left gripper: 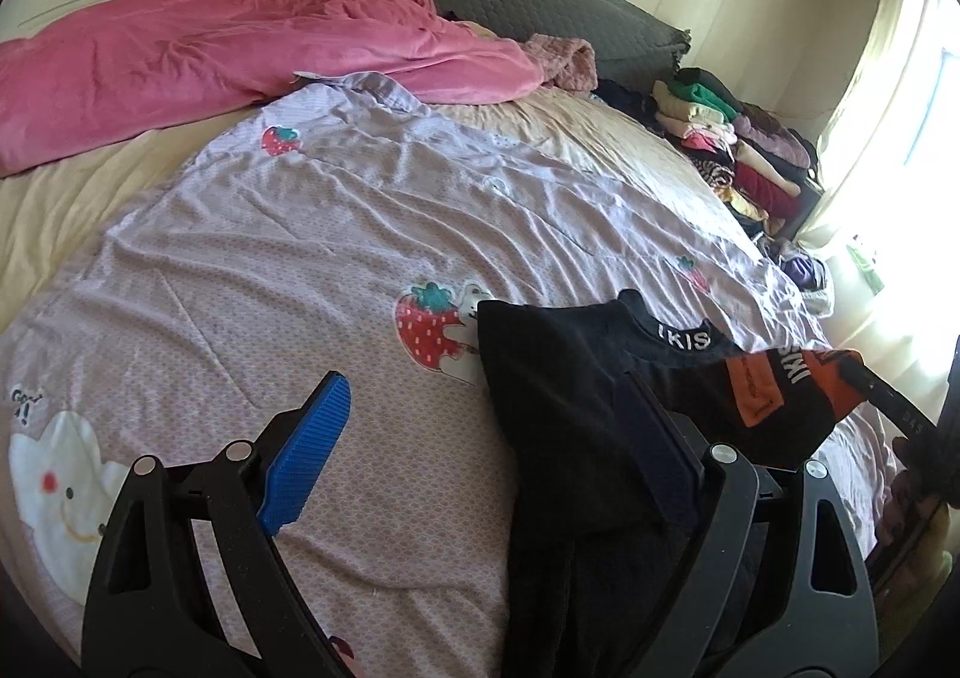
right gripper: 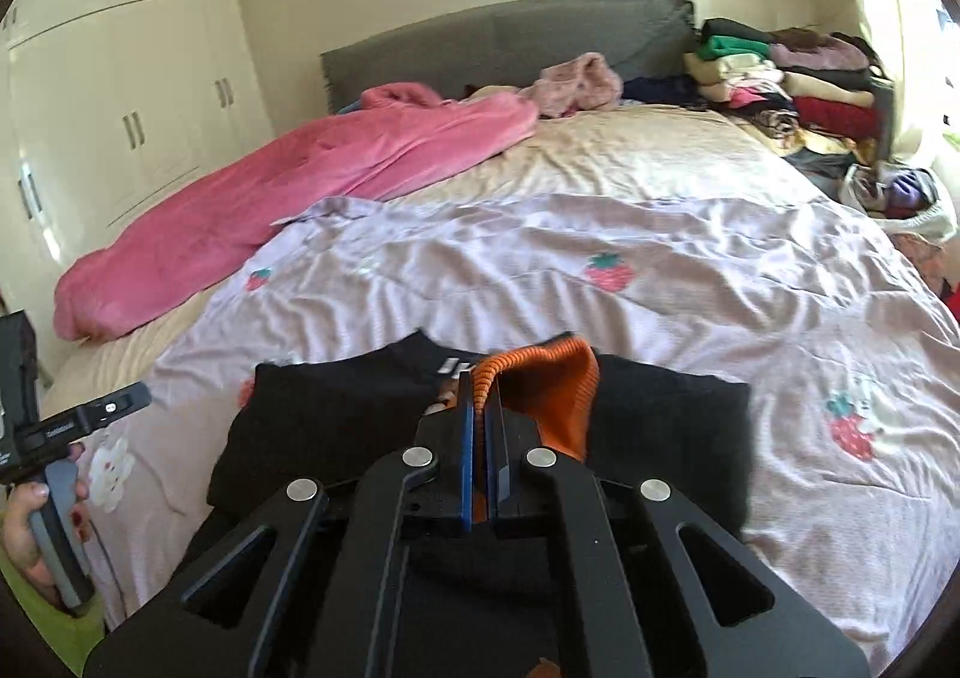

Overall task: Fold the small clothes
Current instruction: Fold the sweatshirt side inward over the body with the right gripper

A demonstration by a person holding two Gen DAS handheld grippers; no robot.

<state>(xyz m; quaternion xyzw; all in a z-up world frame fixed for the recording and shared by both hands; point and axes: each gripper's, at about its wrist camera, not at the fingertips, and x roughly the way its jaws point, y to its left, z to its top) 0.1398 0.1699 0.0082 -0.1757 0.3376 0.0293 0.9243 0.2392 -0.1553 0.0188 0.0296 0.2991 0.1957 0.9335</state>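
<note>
the right hand-held gripper (right gripper: 479, 408) has its two blue pads pressed together on the orange ribbed cuff (right gripper: 543, 378) of a small black sweater (right gripper: 336, 426), pinching the cuff so that the knit bunches up above the fingertips. the sweater lies on a lilac quilt (right gripper: 600, 234) printed with strawberries, which covers the near part of the bed (right gripper: 630, 150). its collar, with white lettering, points toward the headboard (right gripper: 504, 36), and the body spreads flat to either side of the gripper.

in the left wrist view the left hand-held gripper (left gripper: 480, 438) is spread wide and holds nothing. its left blue pad (left gripper: 306, 456) hangs over bare quilt, while the other pad is over the black sweater (left gripper: 558, 408); whether it touches the cloth cannot be told. the sleeve with an orange patch (left gripper: 759, 387) stretches off to the right, toward the other gripper at the frame's edge.

a pink blanket (left gripper: 228, 48) lies rumpled along the far left of the bed. folded clothes (right gripper: 792, 78) are stacked at the far right corner beside the headboard, near a bright curtained window (left gripper: 888, 96). white wardrobe doors (right gripper: 150, 102) line the left wall.
</note>
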